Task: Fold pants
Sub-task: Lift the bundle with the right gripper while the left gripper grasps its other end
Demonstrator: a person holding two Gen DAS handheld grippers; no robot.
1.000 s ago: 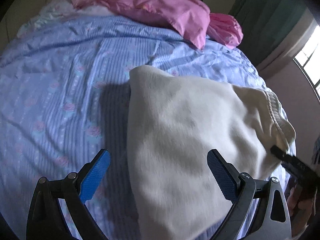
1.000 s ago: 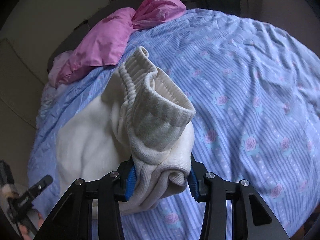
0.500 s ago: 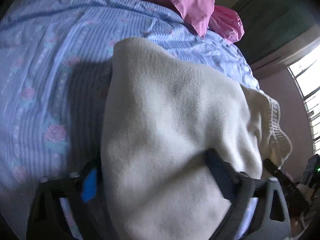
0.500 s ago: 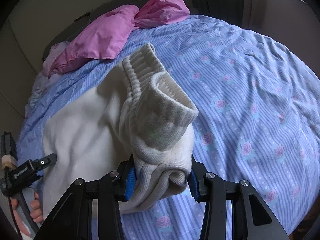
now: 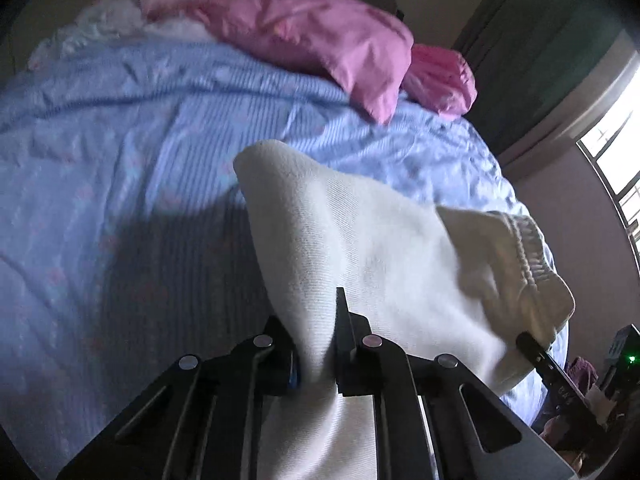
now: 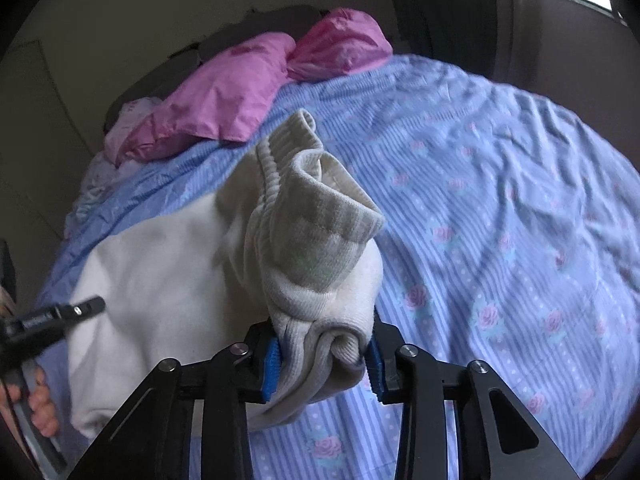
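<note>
The left gripper (image 5: pixel 316 356), open a moment ago, has pinched the near edge of the white pants (image 5: pixel 360 248) on the bed (image 5: pixel 120 140). The right gripper (image 6: pixel 320 356) is closing on the waistband, probably ready to fold.

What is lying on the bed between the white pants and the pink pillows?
Nothing: only bare blue floral bedsheet separates the white pants from the pink pillows. The right wrist view shows this, and the left wrist view agrees.

pants (image 5: pixel 360 248) on bed (image 5: pixel 120 160) | pillows (image 5: pixel 312 36) behind, at far end | window (image 5: pixel 616 152) right
</note>
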